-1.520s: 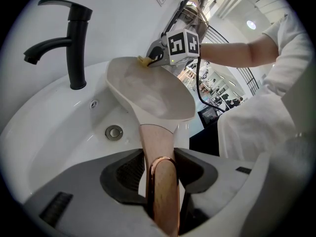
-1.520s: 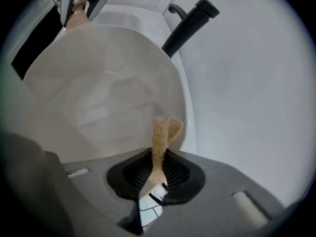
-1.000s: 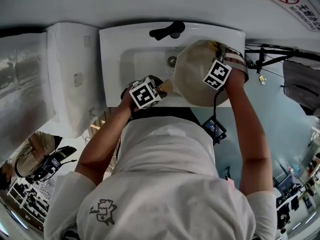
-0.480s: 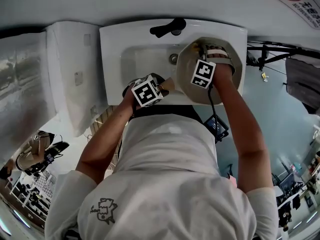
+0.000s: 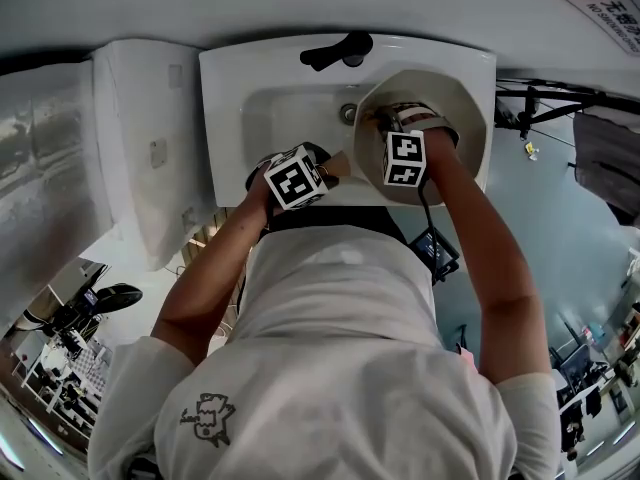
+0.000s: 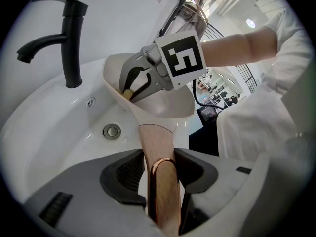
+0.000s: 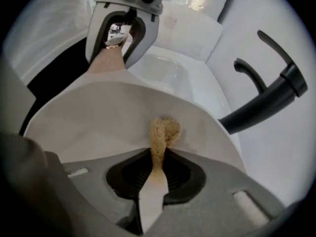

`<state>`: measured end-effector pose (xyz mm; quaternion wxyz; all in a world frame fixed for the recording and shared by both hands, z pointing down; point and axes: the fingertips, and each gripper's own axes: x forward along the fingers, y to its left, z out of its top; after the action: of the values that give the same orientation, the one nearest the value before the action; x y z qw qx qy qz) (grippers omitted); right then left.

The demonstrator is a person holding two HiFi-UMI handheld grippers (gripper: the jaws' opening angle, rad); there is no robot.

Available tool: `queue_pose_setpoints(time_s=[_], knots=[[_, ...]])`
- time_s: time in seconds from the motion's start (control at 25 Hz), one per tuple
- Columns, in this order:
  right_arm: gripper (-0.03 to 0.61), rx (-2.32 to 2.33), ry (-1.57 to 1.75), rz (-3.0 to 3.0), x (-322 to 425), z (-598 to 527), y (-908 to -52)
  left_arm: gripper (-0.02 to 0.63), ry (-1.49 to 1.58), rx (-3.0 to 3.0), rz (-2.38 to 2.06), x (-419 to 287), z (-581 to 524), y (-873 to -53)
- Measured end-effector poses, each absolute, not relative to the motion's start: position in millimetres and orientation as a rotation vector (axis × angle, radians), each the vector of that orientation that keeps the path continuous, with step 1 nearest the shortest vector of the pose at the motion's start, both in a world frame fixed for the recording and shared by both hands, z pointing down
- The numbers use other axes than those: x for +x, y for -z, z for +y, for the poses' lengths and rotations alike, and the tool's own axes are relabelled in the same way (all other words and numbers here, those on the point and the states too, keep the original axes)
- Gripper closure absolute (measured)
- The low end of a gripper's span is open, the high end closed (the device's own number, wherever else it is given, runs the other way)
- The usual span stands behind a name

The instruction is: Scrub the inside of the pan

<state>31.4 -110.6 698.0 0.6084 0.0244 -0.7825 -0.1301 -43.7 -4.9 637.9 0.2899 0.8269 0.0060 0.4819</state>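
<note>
A cream pan point(image 5: 462, 108) is held over the white sink point(image 5: 225, 98), tilted. My left gripper point(image 5: 318, 173) is shut on its wooden handle point(image 6: 157, 144), whose copper-tipped end sits between the pads. Inside the pan, my right gripper point(image 5: 385, 118) is shut on a tan scrubber point(image 7: 164, 131) with a white handle point(image 7: 150, 196). The scrubber's fuzzy head presses on the pan's inner wall point(image 7: 94, 117). In the left gripper view the right gripper point(image 6: 132, 85) reaches into the pan point(image 6: 170, 105). The right gripper view shows the left gripper point(image 7: 120, 33) across the pan.
A black faucet point(image 5: 335, 53) stands at the back of the sink, close to the pan's rim point(image 7: 217, 127). The drain point(image 6: 112, 131) lies below the pan. A white toilet tank point(image 5: 140, 148) stands to the left. Cables and a stand point(image 5: 540, 108) are on the right.
My right gripper has moved left across the pan's inside with the scrubber, from near the right rim toward the middle. The left gripper has kept hold of the handle, almost still.
</note>
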Motion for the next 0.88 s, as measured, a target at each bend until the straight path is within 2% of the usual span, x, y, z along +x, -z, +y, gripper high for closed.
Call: queue_pose_setpoints(time_s=[0.48,0.88], knots=[[0.522,-0.281,0.003,-1.936,25.0,-28.8,-687.8,0.432,-1.281,2.201,0.016,-44.2,-5.5,-636.0],[0.52,-0.386,-0.455,-1.721,79.7,19.0,-689.8,0.433,-1.287,2.178,0.034,-44.3,-5.2,-634.2]])
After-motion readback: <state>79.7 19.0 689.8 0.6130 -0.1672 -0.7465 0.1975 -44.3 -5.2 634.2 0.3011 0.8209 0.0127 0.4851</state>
